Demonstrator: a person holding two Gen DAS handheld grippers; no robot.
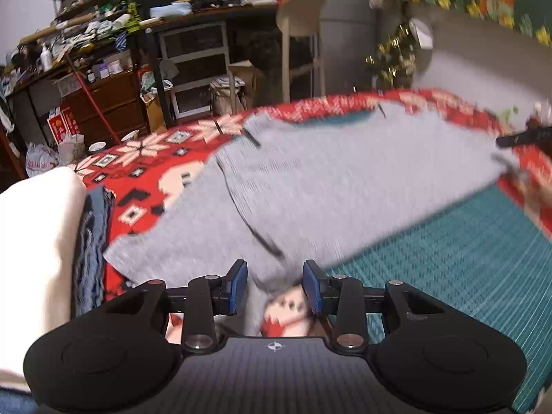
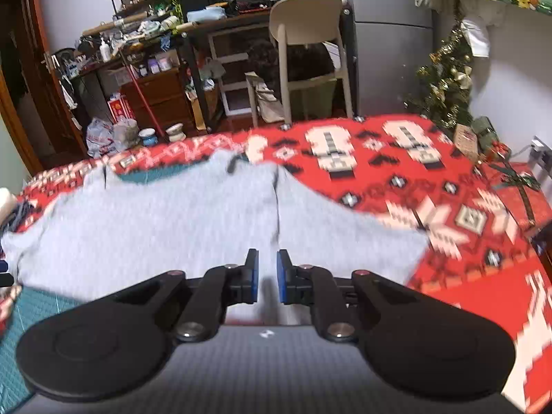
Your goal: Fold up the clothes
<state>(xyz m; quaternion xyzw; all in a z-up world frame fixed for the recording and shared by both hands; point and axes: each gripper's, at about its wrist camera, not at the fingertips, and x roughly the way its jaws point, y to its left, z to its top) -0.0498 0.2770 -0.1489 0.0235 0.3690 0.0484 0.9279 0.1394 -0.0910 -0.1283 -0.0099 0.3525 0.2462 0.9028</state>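
A grey sweater point(image 1: 345, 179) lies spread, with blur, over a red patterned blanket point(image 1: 145, 172) and a teal mat point(image 1: 465, 258). My left gripper point(image 1: 275, 288) is open low over the sweater's near corner. A fold of grey cloth lies in the gap, and the blue pads point(image 1: 241, 286) do not press on it. In the right wrist view the same sweater point(image 2: 172, 220) fills the middle. My right gripper point(image 2: 267, 276) hovers at its near hem with the jaws a narrow way apart, open, and grey cloth shows through the gap.
A white folded pile point(image 1: 34, 241) and a dark blue garment point(image 1: 91, 241) sit at the left of the bed. The blanket point(image 2: 448, 189) stretches right. Beyond the bed stand a beige chair point(image 2: 307, 51), cluttered shelves point(image 2: 138, 34) and a small Christmas tree point(image 2: 445, 79).
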